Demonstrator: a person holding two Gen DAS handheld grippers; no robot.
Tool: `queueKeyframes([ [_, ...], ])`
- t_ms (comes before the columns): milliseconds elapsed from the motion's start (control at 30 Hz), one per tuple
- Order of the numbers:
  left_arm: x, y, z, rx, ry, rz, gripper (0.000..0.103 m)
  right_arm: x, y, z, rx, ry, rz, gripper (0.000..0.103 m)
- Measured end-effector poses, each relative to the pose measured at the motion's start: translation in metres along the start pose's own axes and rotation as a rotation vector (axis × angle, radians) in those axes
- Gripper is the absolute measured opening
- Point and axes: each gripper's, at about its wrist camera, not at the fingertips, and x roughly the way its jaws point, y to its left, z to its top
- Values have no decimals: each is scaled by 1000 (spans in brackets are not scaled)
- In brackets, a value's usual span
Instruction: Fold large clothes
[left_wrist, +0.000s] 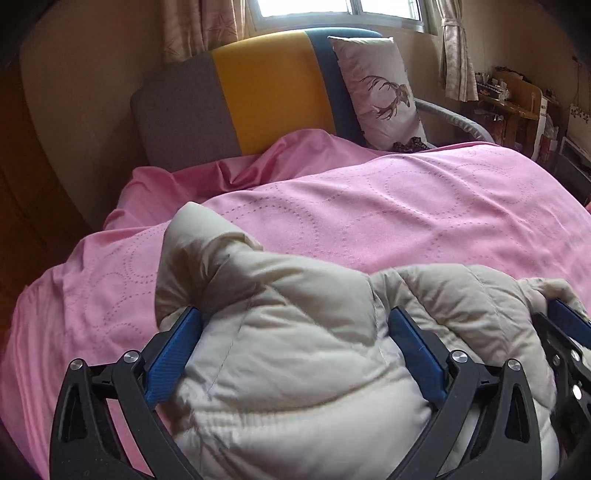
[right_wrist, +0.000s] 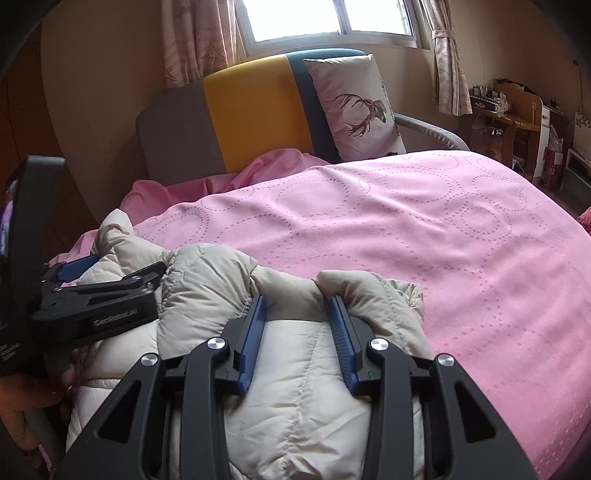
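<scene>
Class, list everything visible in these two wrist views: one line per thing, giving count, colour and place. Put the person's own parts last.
Puffer jacket: one, cream, bunched on the bed's near edge.
Bedspread: one, pink with dotted circles, covering the bed.
Headboard: one, grey, yellow and blue panels, at the bed's far end.
Pillow: one, white with deer print, against the headboard.
Curtains: pink, beside the window.
Window: one, bright, above the headboard.
Desk: one, wooden, far right.
Left gripper: blue fingers around the jacket.
Right gripper: blue fingers clamping a jacket fold.
</scene>
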Motion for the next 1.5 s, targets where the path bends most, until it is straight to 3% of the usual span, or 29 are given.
queueKeyframes([
  [133, -58, 15, -32, -23, -67, -90, 99, -11, 0, 2, -4, -27, 42, 45],
  [167, -68, 18, -41, -26, -78, -96, 99, -19, 2, 4, -15, -41, 51, 58],
  [200, -77, 20, -51, -24, -84, -103, 99, -28, 6, 4, -36, -61, 56, 82],
  [233, -84, 21, -61, -24, -88, -110, 99, -38, 11, 4, -62, -84, 45, 92],
  [267, -91, 22, -73, -22, -100, -108, 99, -48, 16, 3, -95, -101, 28, 95],
  [400, -101, 31, -104, -79, -114, -118, 99, -68, 23, -10, -146, -65, 10, 95],
  [533, -96, 42, -118, -169, -77, -180, 99, -73, 1, -32, -45, -22, -19, 99],
  [633, -78, 42, -118, -147, -25, -244, 100, -56, -23, -50, 59, 40, 53, 99],
  [800, -82, 61, -116, -224, 22, -362, 100, -56, -48, -47, 195, 147, 229, 101],
  [867, -84, 73, -120, -281, 58, -432, 100, -56, -56, -46, 213, 201, 286, 101],
  [1000, -80, 87, -140, -378, 180, -646, 100, -51, -68, -43, 207, 291, 394, 101],
  [1167, -63, 87, -155, -471, 272, -777, 100, -29, -74, -44, 248, 383, 489, 101],
  [1367, -69, 66, -147, -393, 247, -743, 98, -22, -69, -45, 258, 392, 512, 101],
  [1400, -75, 63, -147, -382, 235, -730, 95, -25, -66, -45, 245, 385, 509, 94],
  [1467, -88, 59, -144, -333, 184, -677, 76, -35, -61, -45, 256, 352, 525, 80],
  [1500, -97, 54, -142, -297, 157, -649, 72, -39, -60, -44, 253, 336, 522, 75],
])
